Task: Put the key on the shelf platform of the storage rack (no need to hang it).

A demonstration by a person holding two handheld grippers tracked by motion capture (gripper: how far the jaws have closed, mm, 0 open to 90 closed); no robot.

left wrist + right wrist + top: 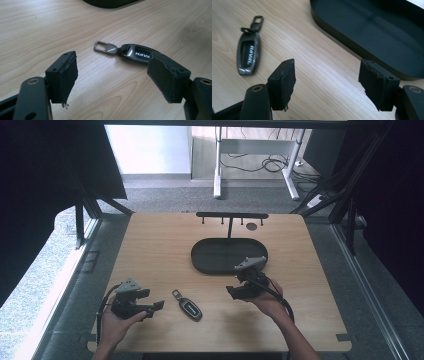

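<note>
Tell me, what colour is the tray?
The tray is black, clearest in the right gripper view.

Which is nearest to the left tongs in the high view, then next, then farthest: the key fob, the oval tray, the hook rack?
From the left tongs, at the table's near left:
1. Key fob, lying just to their right on the wood.
2. Oval tray, mid-table, beyond and to the right.
3. Hook rack, standing at the far edge behind the tray.
</note>
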